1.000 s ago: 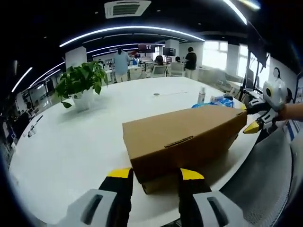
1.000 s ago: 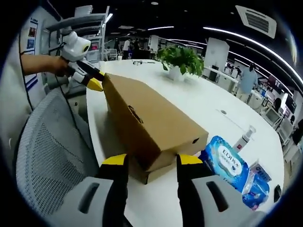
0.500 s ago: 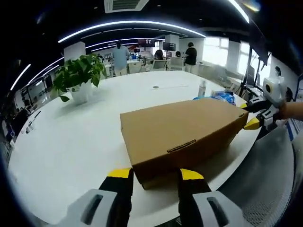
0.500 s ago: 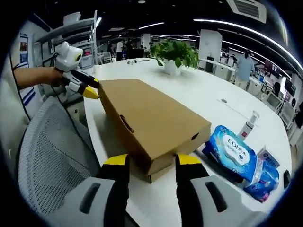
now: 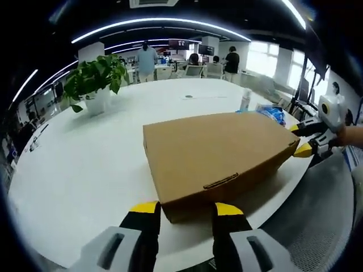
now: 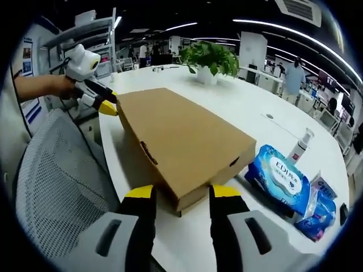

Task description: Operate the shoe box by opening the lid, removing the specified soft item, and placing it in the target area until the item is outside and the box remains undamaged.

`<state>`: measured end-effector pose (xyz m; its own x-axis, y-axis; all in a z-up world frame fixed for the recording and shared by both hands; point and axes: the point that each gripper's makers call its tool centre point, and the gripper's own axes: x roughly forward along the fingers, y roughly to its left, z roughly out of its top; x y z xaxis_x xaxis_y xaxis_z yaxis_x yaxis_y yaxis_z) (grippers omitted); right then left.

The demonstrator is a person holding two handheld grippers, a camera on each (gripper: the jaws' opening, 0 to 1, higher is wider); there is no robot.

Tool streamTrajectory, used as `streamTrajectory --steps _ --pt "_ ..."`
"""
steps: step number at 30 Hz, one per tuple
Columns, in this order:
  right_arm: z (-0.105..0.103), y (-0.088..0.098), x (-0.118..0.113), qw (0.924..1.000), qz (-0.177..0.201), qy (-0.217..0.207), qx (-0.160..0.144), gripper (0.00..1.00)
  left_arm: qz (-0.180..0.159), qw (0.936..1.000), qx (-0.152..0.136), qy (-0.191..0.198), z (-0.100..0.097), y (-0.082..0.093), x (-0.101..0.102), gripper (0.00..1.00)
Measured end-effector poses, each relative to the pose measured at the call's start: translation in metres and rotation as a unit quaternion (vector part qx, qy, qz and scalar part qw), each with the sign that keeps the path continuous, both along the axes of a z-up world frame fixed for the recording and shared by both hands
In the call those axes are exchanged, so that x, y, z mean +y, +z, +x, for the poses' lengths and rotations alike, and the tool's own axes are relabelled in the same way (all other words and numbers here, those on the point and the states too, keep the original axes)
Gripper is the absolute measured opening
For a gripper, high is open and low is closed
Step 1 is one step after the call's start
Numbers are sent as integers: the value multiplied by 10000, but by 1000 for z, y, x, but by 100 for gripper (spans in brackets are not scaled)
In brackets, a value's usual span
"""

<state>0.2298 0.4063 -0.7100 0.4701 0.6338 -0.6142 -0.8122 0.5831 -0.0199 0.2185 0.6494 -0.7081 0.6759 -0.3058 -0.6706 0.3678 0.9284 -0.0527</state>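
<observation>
On the white round desk (image 5: pixel 85 164) lies the brown cardboard shoe box (image 5: pixel 218 152) with its lid shut, close to the desk's near edge; in the left gripper view the left tool (image 5: pixel 184 208) stands with its 2 yellow-tipped black jaws apart, one on either side of the box's near corner, gripping nothing; whether the tips touch the cardboard cannot be told. At the far right end of the box in that view the right tool (image 5: pixel 300 139) meets the box's corner, held by a hand (image 5: pixel 349 136). In the right gripper view the right tool (image 6: pixel 177 192) likewise has its 2 jaws spread astride the near end of the box (image 6: pixel 184 141), and the left tool (image 6: pixel 105 102) sits at the far corner, a hand (image 6: pixel 54 86) behind it. Just beside the box on the desk (image 6: pixel 238 107) lie blue soft packs of wet wipes (image 6: pixel 281 180), with a small white spray bottle (image 6: pixel 299 146) behind them; a green potted plant (image 6: pixel 211 59) stands well apart, farther back. A grey mesh chair (image 6: pixel 57 187) sits beside the desk's edge; people (image 5: pixel 146 59) stand in the office behind.
</observation>
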Motion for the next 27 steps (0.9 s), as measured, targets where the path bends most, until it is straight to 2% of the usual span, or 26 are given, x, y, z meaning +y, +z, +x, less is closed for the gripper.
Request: streamTrajectory --steps 14,27 --pt "1 -8 -1 9998 -125 116 53 33 60 9998 165 10 2 -9 1 35" --pt "14 -10 1 9995 -230 197 20 33 53 9996 263 95 6 -13 3 34"
